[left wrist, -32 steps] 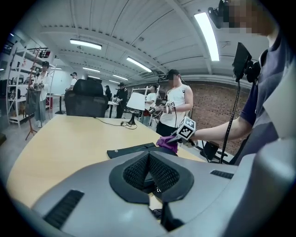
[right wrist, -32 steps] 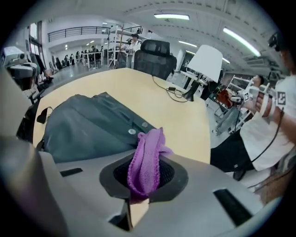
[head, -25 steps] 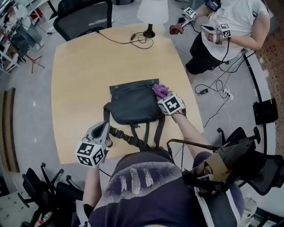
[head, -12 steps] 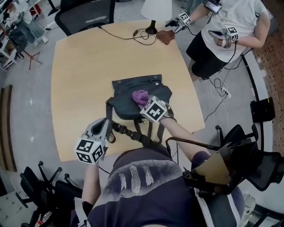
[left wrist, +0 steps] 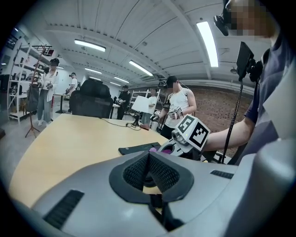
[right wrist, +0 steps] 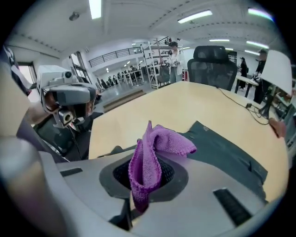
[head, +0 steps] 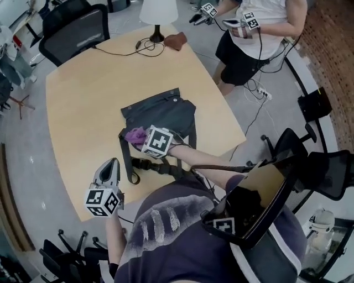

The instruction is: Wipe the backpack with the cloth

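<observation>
A dark grey backpack (head: 162,114) lies flat in the middle of the light wooden table (head: 83,105), its straps (head: 150,164) trailing toward me. My right gripper (head: 139,136) is shut on a purple cloth (head: 134,135) at the backpack's near left corner. In the right gripper view the cloth (right wrist: 152,155) stands up from the shut jaws (right wrist: 147,181), with the backpack (right wrist: 226,150) just beyond. My left gripper (head: 111,163) hovers over bare table left of the straps, shut and holding nothing. From the left gripper view (left wrist: 149,159) the backpack (left wrist: 137,148) and the right gripper (left wrist: 163,149) lie ahead.
A white lamp (head: 157,12), a black cable (head: 121,51) and a brown rag (head: 176,40) sit at the table's far end. Another person (head: 251,33) with grippers stands at the far right. A black office chair (head: 72,25) is at the far left corner.
My right gripper has dragged the purple cloth across the backpack, from its right far side to its near left corner. The left gripper stays about where it was.
</observation>
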`<state>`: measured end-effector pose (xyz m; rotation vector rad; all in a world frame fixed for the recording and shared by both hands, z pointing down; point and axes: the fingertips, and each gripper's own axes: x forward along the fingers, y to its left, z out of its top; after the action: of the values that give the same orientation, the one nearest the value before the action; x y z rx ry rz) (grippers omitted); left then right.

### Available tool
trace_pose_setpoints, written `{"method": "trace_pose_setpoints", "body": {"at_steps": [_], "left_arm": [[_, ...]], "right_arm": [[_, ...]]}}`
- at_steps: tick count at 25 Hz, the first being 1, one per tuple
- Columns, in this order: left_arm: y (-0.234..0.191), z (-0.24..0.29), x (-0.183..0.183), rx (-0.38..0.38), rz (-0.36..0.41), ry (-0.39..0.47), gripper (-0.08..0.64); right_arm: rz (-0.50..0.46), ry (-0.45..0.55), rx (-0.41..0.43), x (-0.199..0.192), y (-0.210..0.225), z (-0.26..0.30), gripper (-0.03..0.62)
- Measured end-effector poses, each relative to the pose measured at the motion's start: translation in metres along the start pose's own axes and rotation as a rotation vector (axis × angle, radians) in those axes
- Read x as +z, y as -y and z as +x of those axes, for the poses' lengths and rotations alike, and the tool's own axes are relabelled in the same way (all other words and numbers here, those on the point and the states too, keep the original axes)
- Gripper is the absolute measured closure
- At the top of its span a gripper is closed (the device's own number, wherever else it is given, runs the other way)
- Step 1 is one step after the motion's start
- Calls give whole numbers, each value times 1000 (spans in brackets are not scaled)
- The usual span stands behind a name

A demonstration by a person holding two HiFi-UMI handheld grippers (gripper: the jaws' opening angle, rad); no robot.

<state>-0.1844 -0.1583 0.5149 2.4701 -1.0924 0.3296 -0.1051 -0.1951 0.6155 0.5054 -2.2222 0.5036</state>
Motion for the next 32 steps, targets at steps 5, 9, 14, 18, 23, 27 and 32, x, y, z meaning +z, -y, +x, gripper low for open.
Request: {"method": "trace_pose_setpoints", "body": {"at_steps": [5, 9, 14, 18, 23, 27, 32], "left_arm": [[0, -6, 7, -8, 22, 6, 554], [-5, -8, 11, -15, 21, 5, 554], [1, -9, 7, -15, 27, -10, 554], [10, -4, 13, -11, 40, -2, 554], [33, 7, 9, 1, 45, -9, 554], [67, 24, 10, -17, 50, -9, 554], [118, 49, 12, -56, 90, -8, 554]], "right_arm": [[53, 87, 157, 28, -37, 2, 560], [184, 200, 254, 57, -42, -15, 560], [306, 334, 335, 75, -44, -46, 560], [271, 398, 340, 82, -41, -71, 560], [222, 480, 342, 76, -41, -111, 560], [218, 547, 326, 49, -39, -154, 560], [200, 639, 298, 17, -33, -213, 560]]}}
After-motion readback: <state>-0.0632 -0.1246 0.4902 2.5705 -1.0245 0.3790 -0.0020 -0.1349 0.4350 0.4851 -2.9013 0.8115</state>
